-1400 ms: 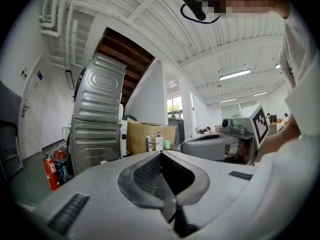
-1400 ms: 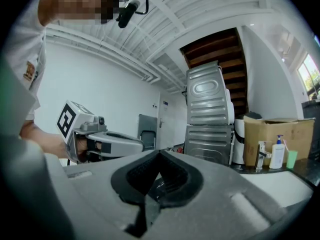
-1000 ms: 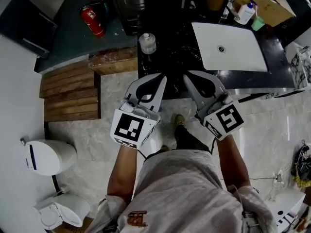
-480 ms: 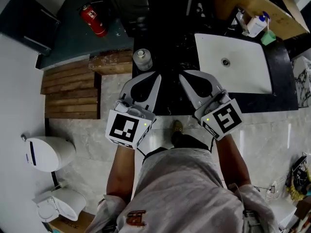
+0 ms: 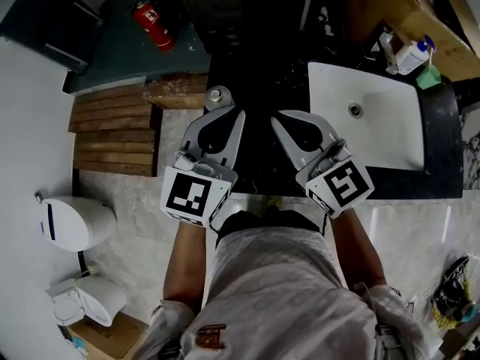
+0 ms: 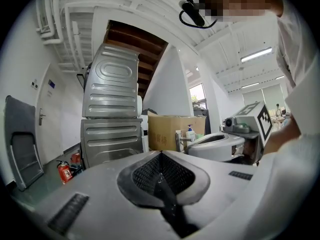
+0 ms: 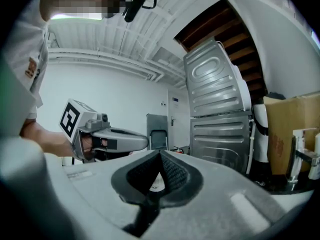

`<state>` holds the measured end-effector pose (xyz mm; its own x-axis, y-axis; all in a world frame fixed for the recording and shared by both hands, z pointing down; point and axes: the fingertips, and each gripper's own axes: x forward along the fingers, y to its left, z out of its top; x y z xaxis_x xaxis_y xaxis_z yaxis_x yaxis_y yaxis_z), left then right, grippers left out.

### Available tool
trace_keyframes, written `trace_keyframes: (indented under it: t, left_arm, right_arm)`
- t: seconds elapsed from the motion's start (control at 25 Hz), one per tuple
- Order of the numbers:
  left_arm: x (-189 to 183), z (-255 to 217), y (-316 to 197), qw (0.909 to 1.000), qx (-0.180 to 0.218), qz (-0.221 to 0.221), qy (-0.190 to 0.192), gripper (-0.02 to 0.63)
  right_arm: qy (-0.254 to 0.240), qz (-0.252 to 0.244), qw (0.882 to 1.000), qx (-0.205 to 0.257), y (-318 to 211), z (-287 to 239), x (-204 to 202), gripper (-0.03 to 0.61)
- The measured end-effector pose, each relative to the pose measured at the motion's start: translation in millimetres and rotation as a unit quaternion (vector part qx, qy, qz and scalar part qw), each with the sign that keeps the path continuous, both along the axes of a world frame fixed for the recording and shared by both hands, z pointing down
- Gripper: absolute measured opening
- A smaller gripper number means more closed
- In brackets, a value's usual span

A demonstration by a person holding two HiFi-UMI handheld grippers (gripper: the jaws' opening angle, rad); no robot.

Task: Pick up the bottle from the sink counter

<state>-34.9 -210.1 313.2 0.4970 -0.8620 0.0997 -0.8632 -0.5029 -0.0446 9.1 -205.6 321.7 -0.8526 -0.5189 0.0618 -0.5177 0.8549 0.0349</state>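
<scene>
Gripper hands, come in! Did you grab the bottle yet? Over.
Left gripper and right gripper both shut, empty. Bottle upright on the counter, just past the left tips, not grabbed. Nothing in the way.

Bottle stood on tabletop at its left edge, just ahead of left gripper, w/ right gripper beside that. Sink sat in tabletop's right half, soap dispenser behind it. Fire extinguisher & wooden boards were on floor left of tabletop, toilet nearer & further left.
</scene>
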Motion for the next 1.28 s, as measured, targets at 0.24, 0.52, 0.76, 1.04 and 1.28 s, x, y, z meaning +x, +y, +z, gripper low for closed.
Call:
trace_keyframes:
  t: [0.24,0.52,0.76,1.04,1.28]
  left_arm:
    - [-13.6,1.1,-15.4,0.9999,-0.001,-0.01,-0.01,0.015]
    - [-37.3,19.5,-41.1,0.999,-0.008,-0.011,-0.042,0.103]
    - [-42.1,58.3,-58.2,0.9957,-0.061,0.016,-0.068,0.269]
    - [-47.2,107.3,-73.4,0.9875,-0.128,0.041,-0.083,0.373]
    - [-48.2,119.1,-84.9,0.9867,-0.131,0.048,-0.083,0.391]
  right_arm:
    - [-0.001,-0.006,1.0,-0.007,-9.2,-0.4,-11.0,0.002]
    - [0.002,0.008,1.0,-0.008,-19.1,1.0,-20.7,0.002]
    - [0.009,0.016,1.0,-0.008,-25.2,4.8,-28.0,0.001]
    - [0.021,0.022,0.999,-0.015,-33.8,14.0,-35.6,0.0]
    - [0.028,0.029,0.999,-0.021,-39.8,20.4,-35.0,0.002]
